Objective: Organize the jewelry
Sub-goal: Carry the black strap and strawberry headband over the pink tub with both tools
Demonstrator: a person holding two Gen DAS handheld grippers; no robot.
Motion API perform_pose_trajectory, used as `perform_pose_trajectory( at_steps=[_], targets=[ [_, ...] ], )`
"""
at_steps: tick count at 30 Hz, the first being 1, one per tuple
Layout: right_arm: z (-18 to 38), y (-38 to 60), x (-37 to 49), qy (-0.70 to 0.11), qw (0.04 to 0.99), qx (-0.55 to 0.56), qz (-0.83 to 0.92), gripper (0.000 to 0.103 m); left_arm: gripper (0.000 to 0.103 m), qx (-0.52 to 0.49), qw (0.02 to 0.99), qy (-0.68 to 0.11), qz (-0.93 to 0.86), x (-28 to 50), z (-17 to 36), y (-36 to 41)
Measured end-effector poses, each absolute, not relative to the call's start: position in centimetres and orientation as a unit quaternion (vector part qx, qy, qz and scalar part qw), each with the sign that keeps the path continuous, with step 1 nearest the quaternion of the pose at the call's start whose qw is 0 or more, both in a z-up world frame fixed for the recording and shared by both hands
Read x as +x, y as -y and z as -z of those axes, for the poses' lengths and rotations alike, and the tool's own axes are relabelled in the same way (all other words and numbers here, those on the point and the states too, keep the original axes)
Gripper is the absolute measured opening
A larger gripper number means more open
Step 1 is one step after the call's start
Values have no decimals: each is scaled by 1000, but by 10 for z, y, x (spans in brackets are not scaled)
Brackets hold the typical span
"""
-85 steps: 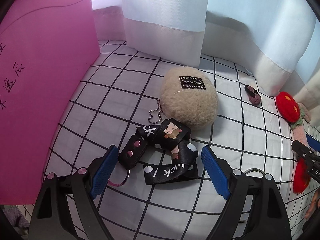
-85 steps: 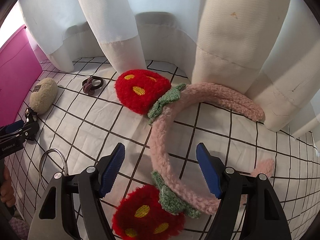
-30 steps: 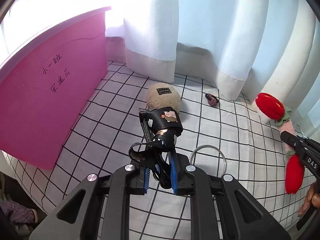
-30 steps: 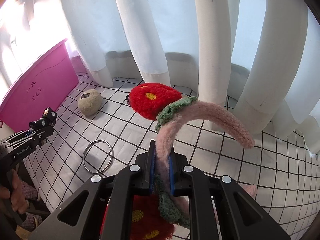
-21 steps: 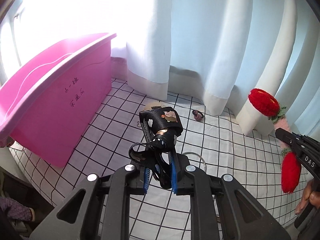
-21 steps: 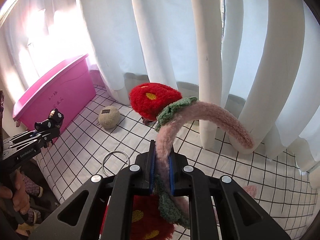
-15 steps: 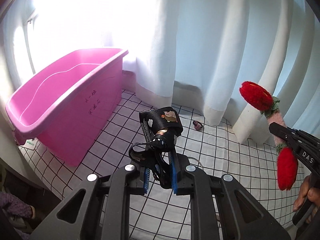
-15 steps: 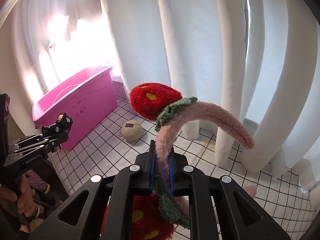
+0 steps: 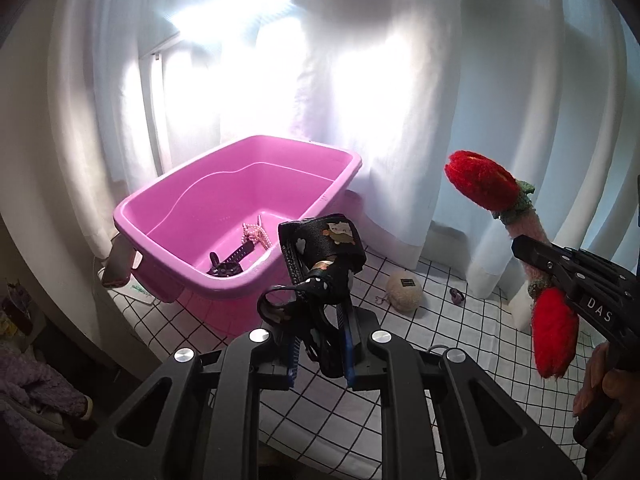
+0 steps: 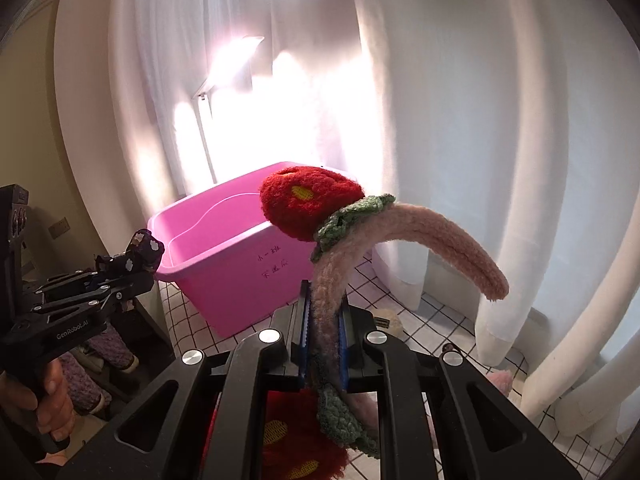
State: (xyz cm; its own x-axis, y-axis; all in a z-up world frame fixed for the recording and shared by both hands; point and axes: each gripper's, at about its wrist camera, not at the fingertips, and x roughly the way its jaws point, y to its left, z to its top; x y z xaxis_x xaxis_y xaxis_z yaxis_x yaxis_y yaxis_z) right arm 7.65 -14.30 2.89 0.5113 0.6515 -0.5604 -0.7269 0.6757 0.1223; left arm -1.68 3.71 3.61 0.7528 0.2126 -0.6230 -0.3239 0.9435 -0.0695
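Jewelry for sorting is in both your grippers, held up near the pink tub (image 9: 240, 184). Your left gripper (image 9: 320, 354) pinches a black strap (image 9: 322, 248) printed with white clouds and a small cartoon animal; it loops up above the blue pads (image 9: 349, 344), a dark ring hanging at its left. Your right gripper (image 10: 322, 338) is pressed tight on a fuzzy pink headband (image 10: 420, 232), which curves up and right, with a red plush strawberry (image 10: 310, 202) and knitted green leaves at its top and another strawberry below the fingers. Inside the tub lie a black watch-like band (image 9: 232, 260) and a string of pink beads (image 9: 256, 234). Handwritten characters mark the tub's side, too small to read. "GenRobot.AI" is printed on your left gripper's body, "DAS" on the right. On the far checked cloth (image 9: 448, 328) rests a beige pompom (image 9: 404, 292) with a dark label.
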Motion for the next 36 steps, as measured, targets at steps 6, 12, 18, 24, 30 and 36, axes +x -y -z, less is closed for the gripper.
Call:
perform_pose_trajectory(
  at_steps=[6, 12, 18, 24, 30, 36],
  targets=[
    [-51, 72, 88, -274, 866, -68, -413, 11, 17, -78, 938, -302, -153, -13, -58, -103],
    [-61, -4, 106, -260, 867, -96, -413, 11, 17, -74, 942, -292, -149, 8, -65, -173],
    [-53, -72, 133, -278, 860, -136, -405, 11, 17, -99, 932, -331, -113, 55, -45, -226],
    [-35, -130, 166, -337, 838, -157, -399, 12, 17, -112, 911, -389, -82, 97, -17, -261],
    [-12, -173, 191, -391, 812, -185, -393, 11, 18, -138, 876, -457, -69, 124, 17, -287],
    [4, -198, 210, -430, 791, -201, -385, 12, 18, -144, 859, -487, -70, 137, 32, -297]
  ],
)
